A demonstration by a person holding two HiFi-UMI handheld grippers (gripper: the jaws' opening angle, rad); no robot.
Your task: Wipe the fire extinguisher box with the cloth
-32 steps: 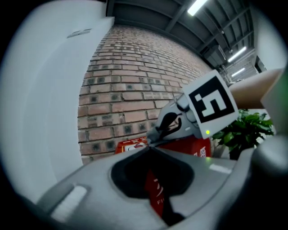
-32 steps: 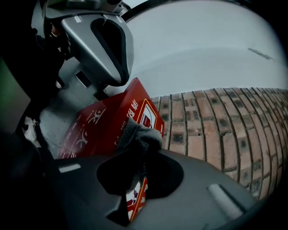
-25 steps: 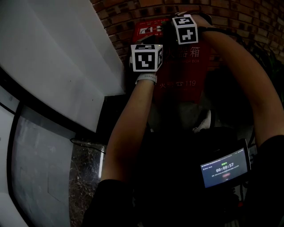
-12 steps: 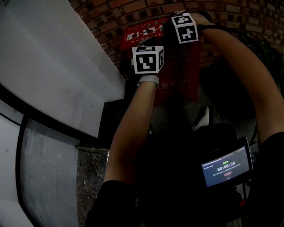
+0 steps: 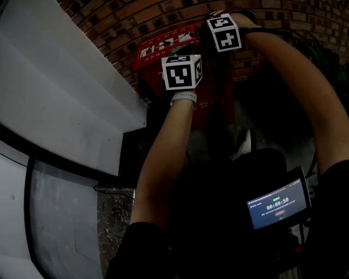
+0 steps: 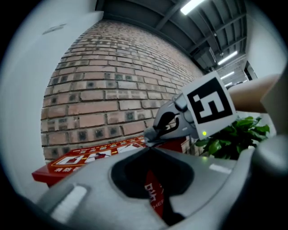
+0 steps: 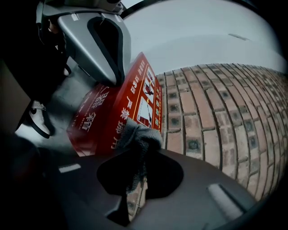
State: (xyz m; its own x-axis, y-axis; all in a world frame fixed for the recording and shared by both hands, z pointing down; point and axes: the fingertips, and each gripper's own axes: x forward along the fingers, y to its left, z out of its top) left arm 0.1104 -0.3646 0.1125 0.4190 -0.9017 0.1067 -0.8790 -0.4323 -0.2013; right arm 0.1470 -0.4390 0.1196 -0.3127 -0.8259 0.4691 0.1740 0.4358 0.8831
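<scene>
Nearest the camera, a small lit screen sits at the person's lower right. The left forearm and right forearm reach up and forward from the body. A white shoe shows on the floor between them.

The left gripper has its jaws pressed together with nothing between them. Its tips point over the top of the fire extinguisher box. In the head view its marker cube stands in front of the box's upper front face.

The right gripper is pinching the cloth, a grey bunched wad that sticks out past the tips. The wad lies over the box's top edge, on the side towards the wall. Whether it presses on the surface cannot be told. In the head view this gripper sits farther and higher than the left one.

The box is red with white characters on its front and top, and it stands against the brick wall. A white panel runs along the box's left side. In the left gripper view a green plant shows beyond the right gripper.
</scene>
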